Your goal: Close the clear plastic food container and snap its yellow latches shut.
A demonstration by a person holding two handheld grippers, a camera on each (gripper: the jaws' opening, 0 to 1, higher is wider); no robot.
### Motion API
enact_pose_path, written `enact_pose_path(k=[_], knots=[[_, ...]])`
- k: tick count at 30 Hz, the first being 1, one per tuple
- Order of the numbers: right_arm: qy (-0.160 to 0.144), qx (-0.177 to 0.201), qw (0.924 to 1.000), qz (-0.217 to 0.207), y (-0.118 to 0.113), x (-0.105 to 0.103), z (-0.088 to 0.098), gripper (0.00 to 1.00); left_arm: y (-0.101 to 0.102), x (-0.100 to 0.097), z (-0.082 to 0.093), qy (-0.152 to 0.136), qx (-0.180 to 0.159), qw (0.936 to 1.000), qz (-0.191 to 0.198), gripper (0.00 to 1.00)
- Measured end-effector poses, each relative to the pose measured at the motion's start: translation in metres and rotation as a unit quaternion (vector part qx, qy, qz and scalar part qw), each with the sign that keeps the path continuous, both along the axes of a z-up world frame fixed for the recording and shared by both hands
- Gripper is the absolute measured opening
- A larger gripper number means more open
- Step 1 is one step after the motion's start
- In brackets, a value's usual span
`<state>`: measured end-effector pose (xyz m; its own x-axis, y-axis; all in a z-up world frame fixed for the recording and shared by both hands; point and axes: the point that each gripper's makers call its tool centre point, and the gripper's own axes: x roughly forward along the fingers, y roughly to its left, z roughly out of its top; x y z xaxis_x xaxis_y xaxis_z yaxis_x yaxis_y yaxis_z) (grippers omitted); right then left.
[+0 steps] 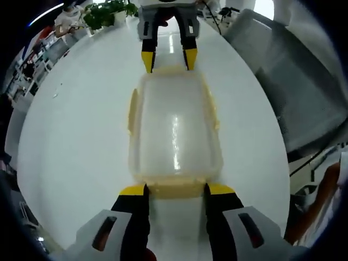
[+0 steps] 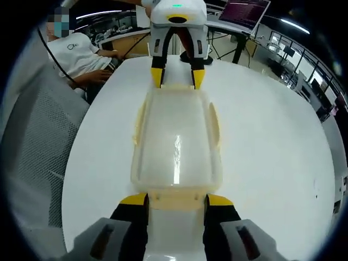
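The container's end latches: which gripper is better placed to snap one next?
Neither clearly: the left gripper and right gripper each straddle one yellow end latch of the container alike. I would start with either.

White round table, grey mesh chair, office desks

We cannot tell whether the yellow latches on the container are snapped down; the end latch at 6 o'clock in the left gripper view sits between the left gripper tips, its lower edge hidden. The far latch at 12 o'clock is mostly covered by the right gripper. Through the cloudy lid, we cannot make out any contents. The seated person at 10 o'clock in the right gripper view is cut off.
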<state>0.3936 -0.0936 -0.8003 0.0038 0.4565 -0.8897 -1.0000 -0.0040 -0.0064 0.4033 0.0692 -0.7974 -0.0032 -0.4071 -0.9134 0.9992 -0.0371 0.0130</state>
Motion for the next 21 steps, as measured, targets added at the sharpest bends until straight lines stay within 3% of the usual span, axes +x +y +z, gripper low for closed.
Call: enact_pose_path(k=[4, 16, 21], knots=[[-0.001, -0.007, 1.0000, -0.006, 0.001, -0.001, -0.001, 0.38, 0.000, 0.001, 0.000, 0.001, 0.000, 0.9999, 0.013, 0.38], [0.007, 0.003, 1.0000, 0.000, -0.003, -0.012, -0.001, 0.37, -0.004, -0.010, 0.004, -0.003, 0.014, 0.9999, 0.004, 0.36], [0.001, 0.011, 0.9999, 0.000, -0.001, -0.012, 0.010, 0.37, -0.001, -0.010, 0.007, -0.009, 0.024, 0.9996, 0.006, 0.36]])
